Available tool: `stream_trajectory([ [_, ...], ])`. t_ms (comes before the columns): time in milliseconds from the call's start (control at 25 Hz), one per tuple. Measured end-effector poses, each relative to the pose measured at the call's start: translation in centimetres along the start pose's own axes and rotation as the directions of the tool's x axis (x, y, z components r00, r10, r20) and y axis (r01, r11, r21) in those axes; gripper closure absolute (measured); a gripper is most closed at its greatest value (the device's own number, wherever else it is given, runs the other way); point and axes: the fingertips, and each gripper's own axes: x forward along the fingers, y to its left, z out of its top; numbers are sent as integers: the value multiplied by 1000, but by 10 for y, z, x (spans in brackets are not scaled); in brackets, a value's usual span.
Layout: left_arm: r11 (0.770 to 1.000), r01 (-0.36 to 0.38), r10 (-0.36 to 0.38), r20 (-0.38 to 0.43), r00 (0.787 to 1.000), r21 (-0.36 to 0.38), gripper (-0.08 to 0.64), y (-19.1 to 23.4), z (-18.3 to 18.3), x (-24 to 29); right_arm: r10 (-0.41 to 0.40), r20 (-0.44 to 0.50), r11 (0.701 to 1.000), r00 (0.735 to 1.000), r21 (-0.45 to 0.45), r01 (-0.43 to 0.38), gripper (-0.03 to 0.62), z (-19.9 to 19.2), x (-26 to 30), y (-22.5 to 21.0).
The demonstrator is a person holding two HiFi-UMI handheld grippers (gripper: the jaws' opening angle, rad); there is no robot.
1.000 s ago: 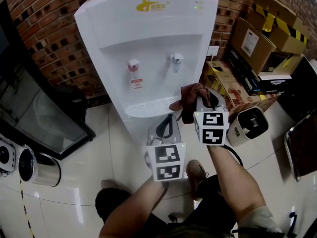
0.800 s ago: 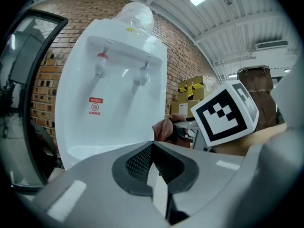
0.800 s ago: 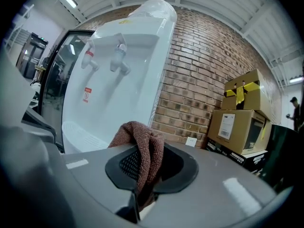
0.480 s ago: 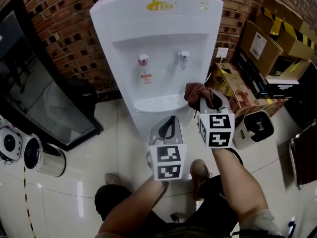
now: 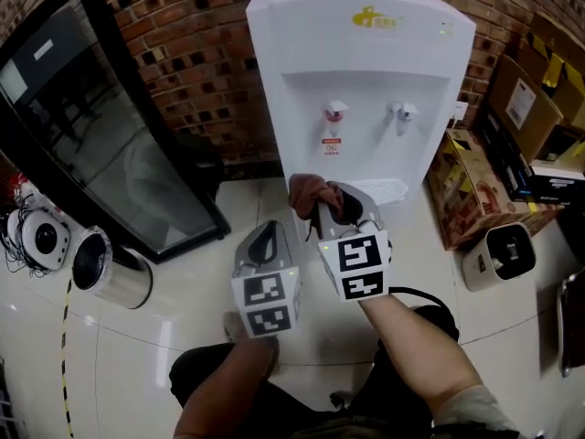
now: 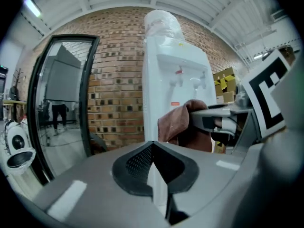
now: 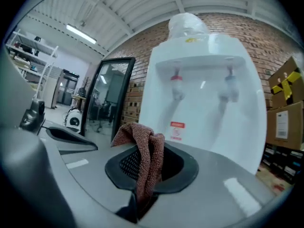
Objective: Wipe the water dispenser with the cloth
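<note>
Fingers of right gripper (image 7: 147,175) pinch the cloth (image 7: 142,137); left gripper (image 6: 154,167) shut, empty. Approach step, I judge: next press cloth onto dispenser (image 7: 204,80) front

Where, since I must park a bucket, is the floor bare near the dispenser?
Bare floor lies front-left of the water dispenser, bordered by the glass panel and the steel bin. Its right is crowded with cardboard boxes and a white appliance.
</note>
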Motion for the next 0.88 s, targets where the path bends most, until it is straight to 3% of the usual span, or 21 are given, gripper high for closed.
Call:
stream_trajectory([
  [120, 999, -49, 49, -24, 999, -1, 560, 29, -9, -3, 39, -62, 999, 997, -22, -41, 537, -22, 25, 30],
  [280, 998, -61, 61, -40, 997, -5, 560, 42, -15, 1, 26, -148, 999, 989, -33, -31, 537, -50, 48, 39],
  [880, 993, 110, -108, -46, 993, 47, 560, -39, -11, 39, -99, -224, 995, 970, -49, 90, 537, -62, 29, -34],
])
